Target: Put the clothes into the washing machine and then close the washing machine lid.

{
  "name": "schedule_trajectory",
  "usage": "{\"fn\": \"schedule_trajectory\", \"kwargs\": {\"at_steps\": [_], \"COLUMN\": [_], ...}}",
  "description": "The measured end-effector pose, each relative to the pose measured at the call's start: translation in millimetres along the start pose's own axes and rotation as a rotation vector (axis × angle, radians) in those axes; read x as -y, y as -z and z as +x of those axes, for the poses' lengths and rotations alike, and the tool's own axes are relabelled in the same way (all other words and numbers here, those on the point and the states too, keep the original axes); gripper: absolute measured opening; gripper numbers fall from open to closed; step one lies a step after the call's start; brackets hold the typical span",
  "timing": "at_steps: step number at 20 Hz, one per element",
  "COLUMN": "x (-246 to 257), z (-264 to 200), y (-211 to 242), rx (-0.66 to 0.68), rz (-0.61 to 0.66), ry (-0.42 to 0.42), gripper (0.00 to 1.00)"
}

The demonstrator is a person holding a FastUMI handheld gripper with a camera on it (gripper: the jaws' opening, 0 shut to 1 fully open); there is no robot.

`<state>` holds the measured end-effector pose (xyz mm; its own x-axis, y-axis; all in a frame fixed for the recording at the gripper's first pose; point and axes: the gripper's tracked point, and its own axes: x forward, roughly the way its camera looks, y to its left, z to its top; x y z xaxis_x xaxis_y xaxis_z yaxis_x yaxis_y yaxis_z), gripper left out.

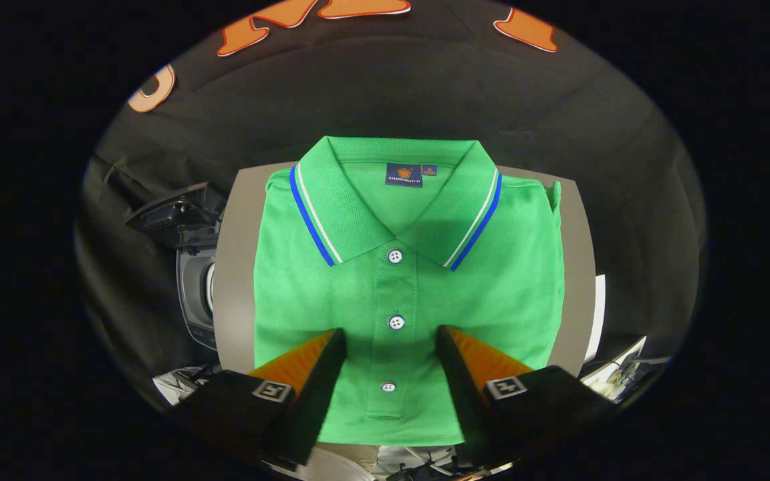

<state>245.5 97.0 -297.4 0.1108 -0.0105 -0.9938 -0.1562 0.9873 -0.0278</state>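
Gripper view, taken left to right. Furthest left, beside and below the surface (234, 267), sits a dark device with a rounded grey body (191, 280); it may be the washing machine, but too little of it shows to say, and I cannot tell whether any lid is up or down. Next comes the grey surface itself, and on it, neatly folded and lying flat, the green polo shirt (492, 280). The shirt covers most of the surface, leaving bare strips at either side. Its collar, trimmed in blue and white, points away from the gripper (390, 337); its hem lies nearest, so the long axis runs straight ahead along the line of the fingers. The button placket follows that same line, with three white buttons.

The jaws are spread apart and empty. They hover over the lower half of the shirt, one finger on each side of the placket, the middle button just ahead of the tips and the lowest button in the gap between them. Whether the tips touch the cloth I cannot tell. At the right, past the surface's edge, lies some pale clutter, too small to name.

As I judge it, the shirt is not yet grasped; a pinch needs the jaws lowered straight onto the fabric around the placket.
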Motion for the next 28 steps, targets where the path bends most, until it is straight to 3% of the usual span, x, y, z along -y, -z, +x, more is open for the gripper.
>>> {"fn": "schedule_trajectory", "kwargs": {"at_steps": [4,6,8,14,18,28], "x": [-1,-3,-2,2,11,-1], "z": [-4,-9,-7,-25,-52,-137], "y": [-1,-4,-5,-24,-32,-8], "rx": [0.041,0.086,0.19,0.682,0.854,1.182], "rz": [-0.007,0.008,0.044,0.136,0.147,-0.014], "ry": [-0.004,-0.035,-0.082,-0.253,-0.285,-0.322], "gripper": [0.24,0.09,0.09,0.08,0.08,0.08]}}
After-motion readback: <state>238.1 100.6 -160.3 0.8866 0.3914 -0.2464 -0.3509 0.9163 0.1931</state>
